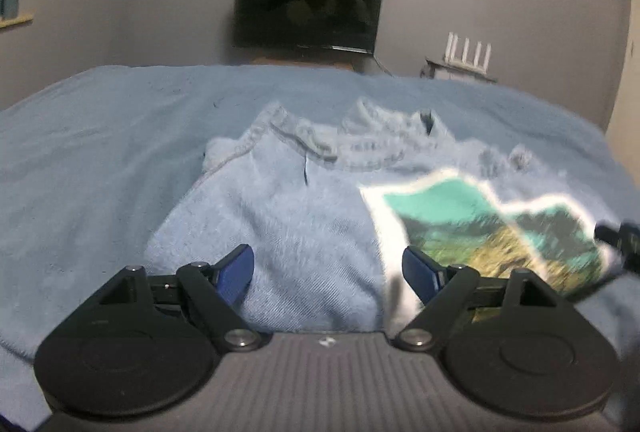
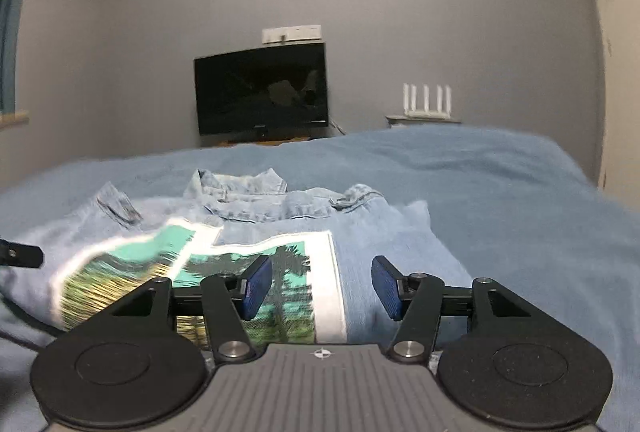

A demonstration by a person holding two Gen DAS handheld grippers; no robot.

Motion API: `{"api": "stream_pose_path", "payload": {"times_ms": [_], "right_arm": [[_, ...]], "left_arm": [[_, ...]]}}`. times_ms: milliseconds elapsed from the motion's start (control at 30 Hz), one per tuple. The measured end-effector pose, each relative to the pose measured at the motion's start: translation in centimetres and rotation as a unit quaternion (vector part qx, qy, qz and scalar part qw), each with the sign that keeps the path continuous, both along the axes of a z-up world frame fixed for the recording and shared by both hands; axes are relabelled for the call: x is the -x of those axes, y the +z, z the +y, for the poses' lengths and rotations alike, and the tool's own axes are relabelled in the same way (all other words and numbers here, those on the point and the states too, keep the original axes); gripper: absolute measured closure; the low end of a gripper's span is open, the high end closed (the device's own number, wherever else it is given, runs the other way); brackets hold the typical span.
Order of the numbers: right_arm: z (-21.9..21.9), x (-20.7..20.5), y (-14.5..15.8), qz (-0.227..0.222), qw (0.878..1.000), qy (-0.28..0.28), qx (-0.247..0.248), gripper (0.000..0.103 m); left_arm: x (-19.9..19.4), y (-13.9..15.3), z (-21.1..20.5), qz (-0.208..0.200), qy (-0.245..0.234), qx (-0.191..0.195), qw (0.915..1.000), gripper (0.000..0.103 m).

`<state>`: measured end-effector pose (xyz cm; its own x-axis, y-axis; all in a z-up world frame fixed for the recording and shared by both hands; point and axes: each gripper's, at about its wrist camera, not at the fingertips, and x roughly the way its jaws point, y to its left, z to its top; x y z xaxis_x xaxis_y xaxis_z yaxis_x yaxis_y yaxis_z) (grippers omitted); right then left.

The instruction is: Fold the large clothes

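Note:
A light blue denim garment (image 1: 280,216) with a large landscape print (image 1: 460,216) lies bunched on the bed, collar toward the far side. My left gripper (image 1: 328,256) hovers open over its plain left part, blue pads (image 1: 236,272) wide apart and gripping nothing. In the right wrist view the garment (image 2: 380,232) fills the near middle. My right gripper (image 2: 322,264) stands open above the white right border of the print (image 2: 288,264), pads clear of the cloth. A black piece of the right gripper (image 1: 620,236) shows at the frame edge, and a piece of the left one (image 2: 20,252) likewise.
A blue bed cover (image 1: 100,151) spreads under and around the garment. Beyond the bed's far edge a dark TV (image 1: 308,7) stands against the grey wall, with a white router (image 1: 468,53) on a small shelf to its right. A pale door frame (image 2: 616,71) rises at right.

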<state>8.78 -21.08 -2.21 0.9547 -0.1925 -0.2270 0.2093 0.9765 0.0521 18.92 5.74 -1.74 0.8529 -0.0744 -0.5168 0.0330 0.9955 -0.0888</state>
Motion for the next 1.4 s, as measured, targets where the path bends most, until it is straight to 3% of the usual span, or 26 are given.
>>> {"api": "stream_pose_path", "payload": {"times_ms": [167,300,467,533,633,700,800,867,933,1033,1233,1333,1400], "right_arm": [[-1.3,-2.1,-2.0,0.030,0.999,-0.020,0.024,0.045],[-1.7,-2.2,-2.6,0.027,0.998,-0.042,0.022,0.040],[-3.6,-1.9,-2.9,0.027,0.997,-0.048,-0.047,0.029],[-4.6,-0.7,-2.7,0.007,0.994,-0.051,-0.096,0.029],[-5.6,1.1,-2.3,-0.013,0.987,-0.059,-0.151,0.028],[-6.0,2.1,-2.2,-0.015,0.979,-0.063,-0.195,0.024],[-6.4,3.0,-2.8,-0.009,0.966,-0.060,-0.250,0.022],[-6.5,3.1,-3.2,-0.003,0.961,-0.050,-0.274,0.022],[-6.5,2.9,-3.6,0.004,0.961,-0.047,-0.272,0.022],[-6.8,2.5,-4.1,0.001,0.960,-0.044,-0.275,0.022],[-8.4,0.8,-5.0,-0.005,0.946,-0.015,-0.324,0.016],[-9.5,-0.9,-6.5,0.020,0.928,-0.008,-0.371,0.013],[-9.9,-1.2,-7.1,0.002,0.919,-0.004,-0.394,0.010]], "left_arm": [[-1.7,-2.5,0.0,0.020,0.007,-0.051,0.9985,0.014],[-2.4,-3.3,2.1,0.044,0.010,0.000,0.9990,0.014],[-2.0,-3.0,2.7,0.040,0.017,0.019,0.9989,0.014],[-0.7,-2.5,3.7,0.033,0.020,0.058,0.9975,0.014],[1.1,-1.8,5.7,0.037,0.033,0.139,0.9891,0.012],[1.9,-1.6,6.4,0.042,0.041,0.165,0.9845,0.010],[2.3,-1.7,6.5,0.043,0.044,0.165,0.9843,0.010],[2.0,-2.4,6.4,0.065,0.048,0.153,0.9848,0.011],[1.8,-3.0,6.4,0.073,0.039,0.156,0.9842,0.010],[1.5,-3.6,6.4,0.051,0.023,0.150,0.9871,0.010],[-0.8,-5.6,7.7,0.039,0.022,0.227,0.9728,0.001],[-1.9,-6.0,8.0,0.028,0.020,0.240,0.9701,0.001],[-2.5,-6.3,8.0,0.020,0.020,0.250,0.9679,0.001]]}}
